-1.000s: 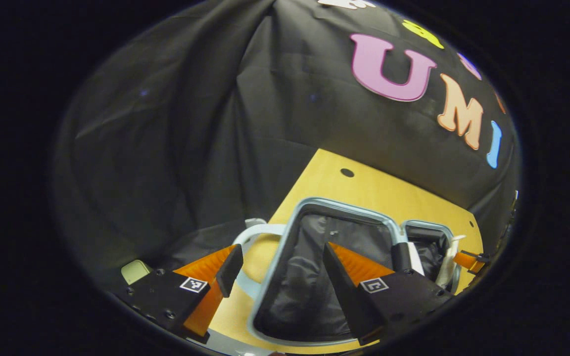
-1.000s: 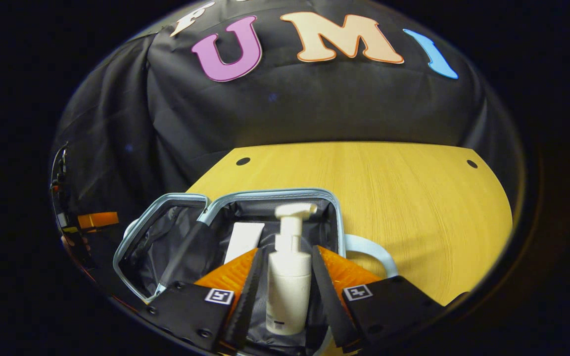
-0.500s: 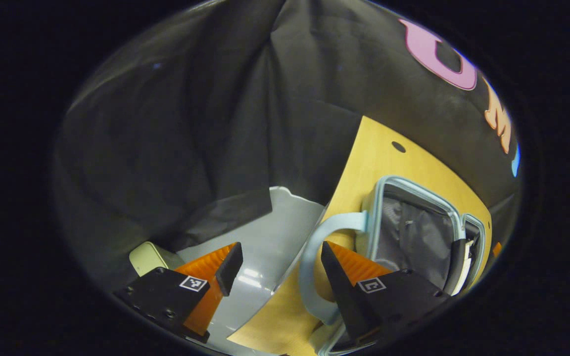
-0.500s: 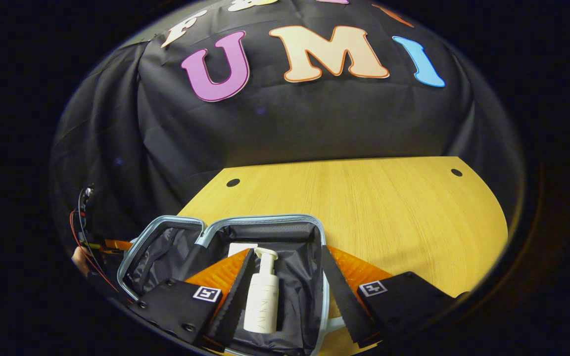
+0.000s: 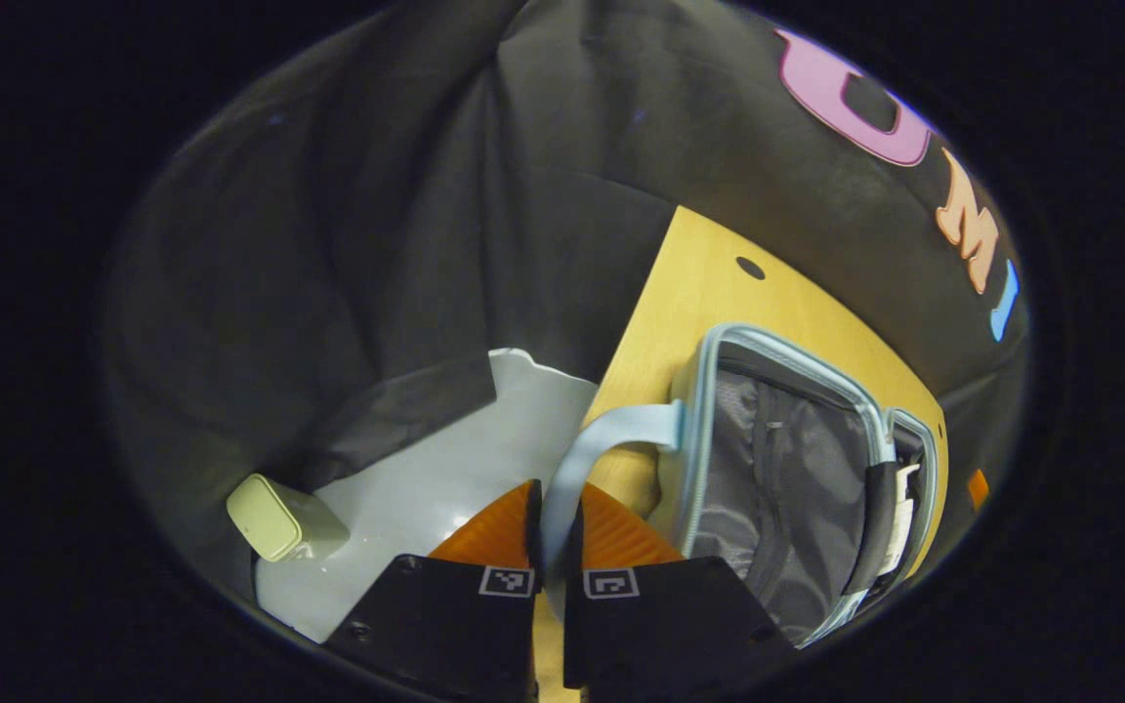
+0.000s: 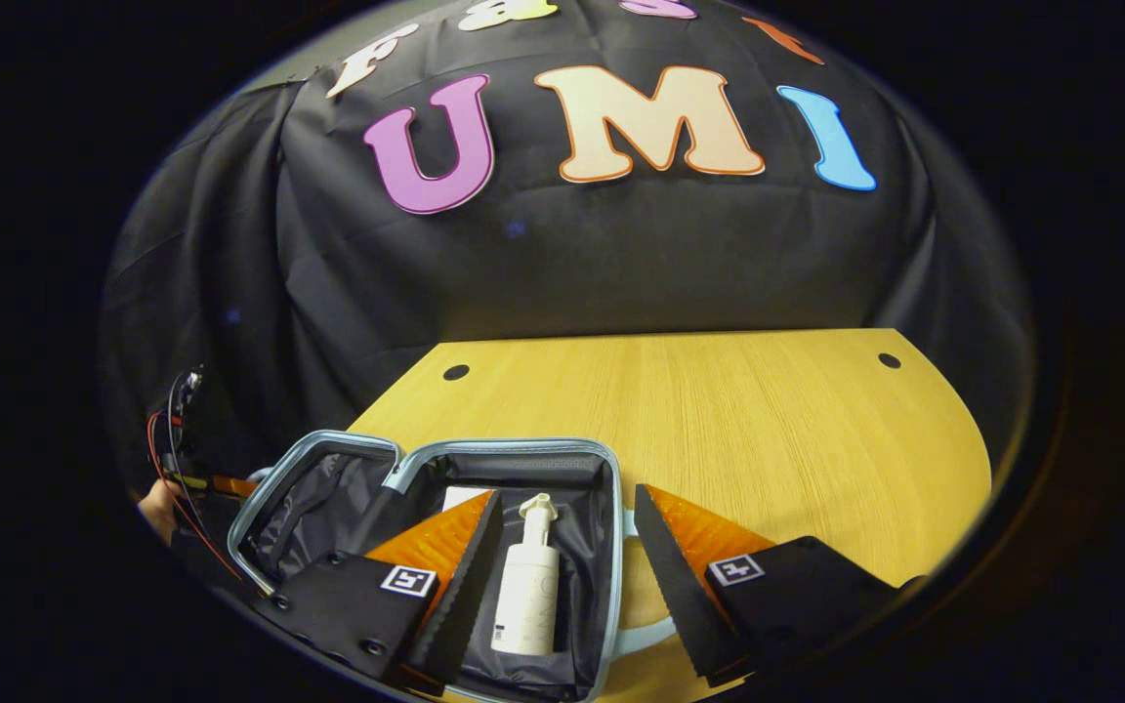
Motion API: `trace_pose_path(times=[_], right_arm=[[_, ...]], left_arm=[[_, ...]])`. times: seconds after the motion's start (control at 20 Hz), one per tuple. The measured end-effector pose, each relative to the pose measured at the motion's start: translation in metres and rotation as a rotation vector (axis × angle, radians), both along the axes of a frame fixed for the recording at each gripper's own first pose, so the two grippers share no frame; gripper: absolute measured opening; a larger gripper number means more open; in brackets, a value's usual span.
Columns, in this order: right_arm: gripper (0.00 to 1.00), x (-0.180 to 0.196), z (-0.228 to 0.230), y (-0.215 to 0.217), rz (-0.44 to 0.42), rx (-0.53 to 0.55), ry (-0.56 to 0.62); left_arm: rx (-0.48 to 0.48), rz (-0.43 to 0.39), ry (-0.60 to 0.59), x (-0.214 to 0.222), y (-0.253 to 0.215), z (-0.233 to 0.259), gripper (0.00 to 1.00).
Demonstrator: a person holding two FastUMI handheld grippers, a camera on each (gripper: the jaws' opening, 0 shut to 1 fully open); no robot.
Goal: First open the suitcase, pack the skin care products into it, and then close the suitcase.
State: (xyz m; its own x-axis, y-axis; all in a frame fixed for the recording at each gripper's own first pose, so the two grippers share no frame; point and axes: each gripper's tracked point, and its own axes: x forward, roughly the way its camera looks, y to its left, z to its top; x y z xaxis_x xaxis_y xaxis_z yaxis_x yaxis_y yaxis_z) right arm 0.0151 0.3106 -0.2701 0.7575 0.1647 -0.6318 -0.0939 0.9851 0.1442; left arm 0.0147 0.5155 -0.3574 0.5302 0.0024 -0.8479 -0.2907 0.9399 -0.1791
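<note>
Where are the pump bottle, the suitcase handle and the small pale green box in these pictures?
pump bottle [image 6: 526, 610], right gripper view: middle of its white body.
suitcase handle [image 5: 590, 441], left gripper view: upper curve of the pale blue strap.
pale green box [image 5: 268, 503], left gripper view: its square end face.

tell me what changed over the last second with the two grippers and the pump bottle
The left gripper swung from over the open suitcase to its pale blue handle and closed on it. The right gripper opened, released the pump bottle and backed away; the bottle now lies inside. The suitcase stayed open on the table.
</note>
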Motion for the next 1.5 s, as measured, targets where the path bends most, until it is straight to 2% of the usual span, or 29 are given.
trace_pose_path(times=[0.2,0.45,0.5,0.75,0.95,1.1,1.35,1.5], right_arm=[[0.86,-0.005,0.015,-0.002,0.069,-0.007,-0.049],[0.86,-0.004,0.046,-0.017,0.156,-0.037,-0.156],[0.86,-0.006,0.053,-0.021,0.162,-0.037,-0.179],[0.86,-0.014,0.088,-0.054,0.163,-0.042,-0.28],[0.86,-0.017,0.112,-0.078,0.137,-0.015,-0.329],[0.86,-0.017,0.127,-0.095,0.113,0.0,-0.361],[0.86,-0.021,0.14,-0.129,0.08,-0.008,-0.386],[0.85,-0.026,0.143,-0.152,0.051,-0.023,-0.388]], left_arm=[[0.065,-0.035,-0.094,0.008,-0.007,0.049,0.0],[0.099,-0.068,-0.22,0.007,-0.043,0.139,0.02],[0.106,-0.084,-0.247,0.009,-0.054,0.154,0.0],[0.144,-0.153,-0.363,0.019,-0.112,0.214,0.0],[0.119,-0.197,-0.439,0.024,-0.158,0.254,0.0],[0.062,-0.232,-0.491,0.027,-0.205,0.273,0.0],[0.003,-0.328,-0.541,0.037,-0.28,0.284,0.0],[-0.081,-0.361,-0.559,0.042,-0.322,0.283,0.0]])
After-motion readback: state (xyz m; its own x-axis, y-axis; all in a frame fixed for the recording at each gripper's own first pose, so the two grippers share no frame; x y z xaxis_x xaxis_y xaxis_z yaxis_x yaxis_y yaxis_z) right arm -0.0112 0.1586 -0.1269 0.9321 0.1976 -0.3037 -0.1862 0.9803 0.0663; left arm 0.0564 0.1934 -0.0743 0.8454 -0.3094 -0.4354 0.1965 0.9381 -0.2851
